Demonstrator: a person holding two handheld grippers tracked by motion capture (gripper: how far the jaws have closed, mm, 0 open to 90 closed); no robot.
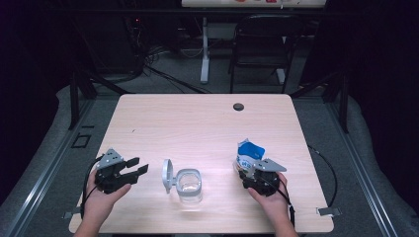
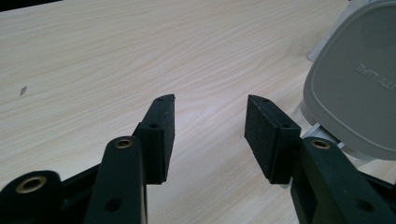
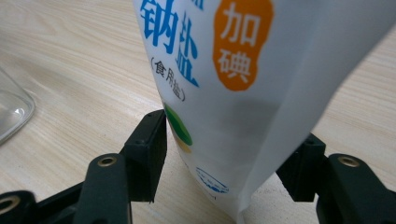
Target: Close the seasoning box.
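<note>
A clear square container (image 1: pixel 188 185) stands at the table's front middle, its grey hinged lid (image 1: pixel 167 175) swung up on its left side. My left gripper (image 1: pixel 140 166) rests open left of it with nothing between the pads; in the left gripper view (image 2: pixel 211 100) the lid (image 2: pixel 359 93) is close on the right. A white and blue salt bag (image 1: pixel 248 154) stands upright right of the container. My right gripper (image 1: pixel 253 174) is shut on its lower part. In the right gripper view (image 3: pixel 233 130) the bag (image 3: pixel 233 70) sits between both pads, and the container's corner (image 3: pixel 11 109) is at the left edge.
The light wooden table (image 1: pixel 197 123) has a black round grommet (image 1: pixel 238 106) near its far edge. A black chair (image 1: pixel 262 39) and a white desk leg (image 1: pixel 204 49) stand on the floor beyond the table. A cable (image 1: pixel 328 168) trails off the right side.
</note>
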